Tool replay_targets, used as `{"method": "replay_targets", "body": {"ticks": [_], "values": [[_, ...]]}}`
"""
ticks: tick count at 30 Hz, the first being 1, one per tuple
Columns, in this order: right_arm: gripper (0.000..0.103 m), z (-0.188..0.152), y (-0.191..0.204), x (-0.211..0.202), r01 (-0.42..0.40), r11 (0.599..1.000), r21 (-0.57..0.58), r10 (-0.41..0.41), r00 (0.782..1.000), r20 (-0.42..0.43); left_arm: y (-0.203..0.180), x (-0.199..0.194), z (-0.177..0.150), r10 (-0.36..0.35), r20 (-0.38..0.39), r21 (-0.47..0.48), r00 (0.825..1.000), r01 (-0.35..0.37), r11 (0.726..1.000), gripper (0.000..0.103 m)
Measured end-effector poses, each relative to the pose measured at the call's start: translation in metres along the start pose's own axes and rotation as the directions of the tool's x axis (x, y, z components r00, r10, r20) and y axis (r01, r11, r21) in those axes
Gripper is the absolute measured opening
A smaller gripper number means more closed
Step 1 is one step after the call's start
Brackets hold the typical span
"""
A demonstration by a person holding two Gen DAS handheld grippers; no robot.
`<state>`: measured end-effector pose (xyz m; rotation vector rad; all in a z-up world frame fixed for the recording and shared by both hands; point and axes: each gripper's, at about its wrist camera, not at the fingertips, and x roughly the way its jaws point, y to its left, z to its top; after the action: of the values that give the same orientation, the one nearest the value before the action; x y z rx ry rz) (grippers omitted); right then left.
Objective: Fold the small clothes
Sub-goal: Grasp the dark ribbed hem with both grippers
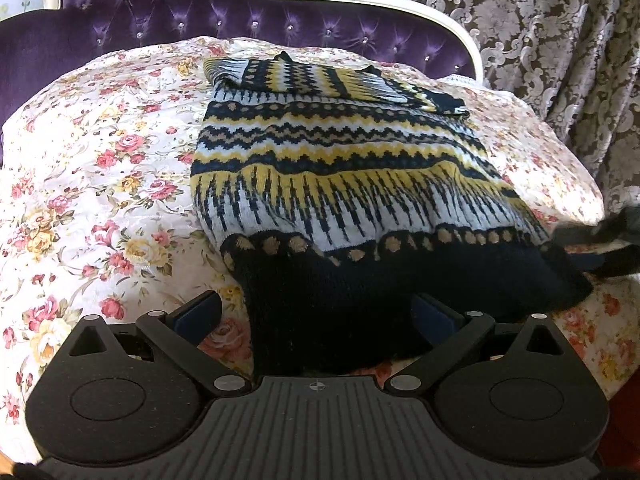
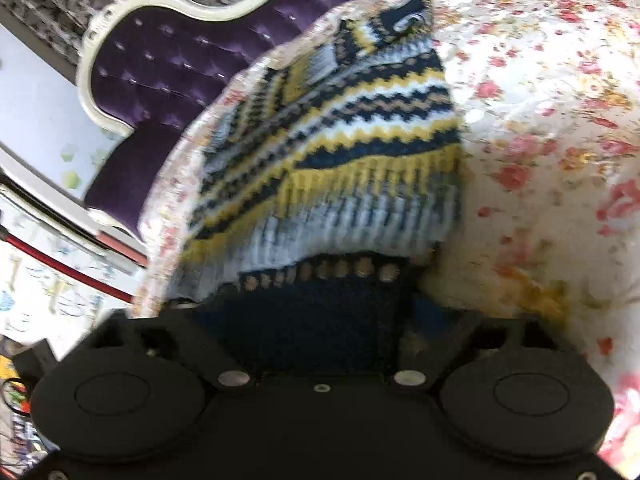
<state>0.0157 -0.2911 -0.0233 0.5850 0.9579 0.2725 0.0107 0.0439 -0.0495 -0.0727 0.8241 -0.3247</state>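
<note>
A patterned sweater (image 1: 340,168) lies on the floral bedspread (image 1: 100,184). The left gripper (image 1: 320,312) stands wide open around its dark hem. The right gripper (image 2: 320,312) straddles that hem too; too blurred to tell whether it grips.

Illumination is bright daylight in both views, entering from the 3 o'clock side of the left wrist view. The floral bedspread (image 1: 100,168) is near overexposed toward 4 o'clock, with detail washed out. The purple headboard (image 1: 200,12) shows small specular glints on its studs at 11 o'clock. The knitted sweater (image 1: 340,168) casts a soft shadow along its 9 o'clock edge; its dark hem loses detail in shade at 6 o'clock.

Left wrist view: sharp, except a smeared dark shape at 3 o'clock. Right wrist view: motion blur throughout, strongest at 9 o'clock. Fisheye distortion bends straight lines at all borders; the corners are vignetted black.
</note>
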Motion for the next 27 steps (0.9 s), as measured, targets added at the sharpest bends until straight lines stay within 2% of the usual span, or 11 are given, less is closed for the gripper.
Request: {"method": "replay_targets", "body": {"ticks": [1,2,3,7,10,13,17,23,24,26,27], "values": [[0.034,-0.002,-0.001,0.0,0.018,1.0,-0.009,-0.018,1.0,0.008,0.0,0.0,0.0,-0.001,0.001,-0.004,1.0,0.001,1.0,0.102],[0.021,-0.003,-0.002,0.0,0.025,0.999,-0.022,-0.025,1.0,0.015,0.0,-0.001,0.001,-0.002,0.001,-0.008,1.0,0.002,1.0,0.102],[0.016,-0.005,-0.002,-0.003,0.025,0.999,-0.037,-0.024,0.999,0.025,0.0,-0.001,0.001,-0.003,0.002,-0.014,1.0,0.003,1.0,0.102],[0.012,-0.003,-0.005,-0.023,0.107,0.992,-0.064,-0.098,0.987,0.128,0.002,-0.002,0.002,-0.01,0.0,-0.039,1.0,0.01,0.999,0.102],[0.011,0.0,-0.015,-0.029,0.096,0.995,-0.028,-0.091,0.985,0.144,0.004,-0.002,0.004,-0.017,0.0,-0.061,1.0,0.017,0.998,0.102],[0.011,-0.001,-0.007,-0.027,0.131,0.988,-0.076,-0.119,0.982,0.147,0.005,0.0,0.005,-0.024,-0.006,-0.067,1.0,0.024,0.997,0.102],[0.012,-0.002,-0.012,-0.026,0.084,0.996,-0.043,-0.077,0.987,0.144,0.004,0.0,0.005,-0.036,-0.011,-0.085,0.999,0.035,0.996,0.101],[0.016,-0.003,-0.012,-0.024,0.042,0.999,-0.032,-0.037,0.991,0.13,0.008,0.006,0.005,-0.145,-0.008,-0.172,0.989,0.141,0.975,0.099],[0.016,-0.003,-0.012,-0.023,0.034,0.999,-0.029,-0.03,0.991,0.129,0.009,0.008,0.006,-0.164,-0.007,-0.184,0.986,0.16,0.97,0.093],[0.016,-0.002,-0.012,-0.022,0.007,1.0,-0.016,-0.005,0.992,0.128,0.012,0.012,0.009,-0.165,0.002,-0.21,0.986,0.162,0.964,0.041],[0.016,-0.002,-0.013,-0.022,-0.009,1.0,-0.006,0.009,0.992,0.128,0.014,0.014,0.01,-0.151,0.002,-0.218,0.989,0.148,0.965,0.022]]}}
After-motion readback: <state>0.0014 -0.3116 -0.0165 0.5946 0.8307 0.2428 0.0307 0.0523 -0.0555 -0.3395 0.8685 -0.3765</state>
